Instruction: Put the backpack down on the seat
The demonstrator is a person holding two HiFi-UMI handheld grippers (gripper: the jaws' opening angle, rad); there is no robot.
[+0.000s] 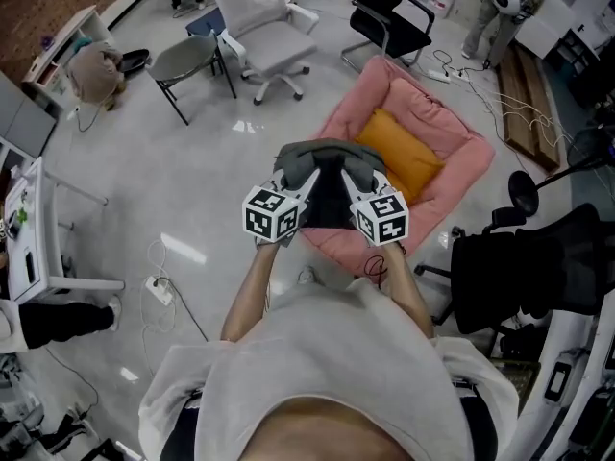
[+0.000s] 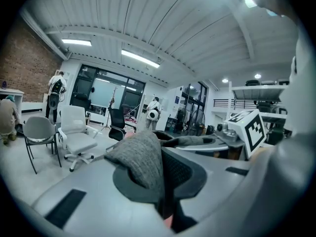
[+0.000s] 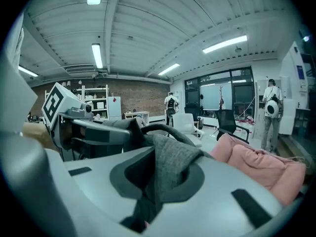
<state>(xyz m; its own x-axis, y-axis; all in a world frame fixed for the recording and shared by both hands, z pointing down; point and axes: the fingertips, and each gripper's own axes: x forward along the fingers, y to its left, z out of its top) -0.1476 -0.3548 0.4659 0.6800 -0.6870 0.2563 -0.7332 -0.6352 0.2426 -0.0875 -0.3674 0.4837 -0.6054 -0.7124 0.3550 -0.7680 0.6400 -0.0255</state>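
I hold a grey backpack point(image 1: 327, 157) up in the air with both grippers, just above the near edge of a pink cushioned seat point(image 1: 452, 152) that has an orange cushion point(image 1: 408, 154) in it. My left gripper point(image 1: 304, 188) is shut on a fold of the grey fabric point(image 2: 140, 157), which fills the gap between its jaws. Shut the same way, my right gripper point(image 1: 358, 188) pinches another fold point(image 3: 170, 167). In the right gripper view the pink seat point(image 3: 256, 168) lies low at the right. The lower part of the backpack is hidden behind the grippers.
A white office chair point(image 1: 264, 32) and a grey chair point(image 1: 187, 60) stand beyond the seat at the left, and a black chair point(image 1: 389, 12) stands behind it. A black office chair point(image 1: 538, 267) is close at my right. A white desk point(image 1: 38, 229) and floor cables point(image 1: 159, 286) are at my left.
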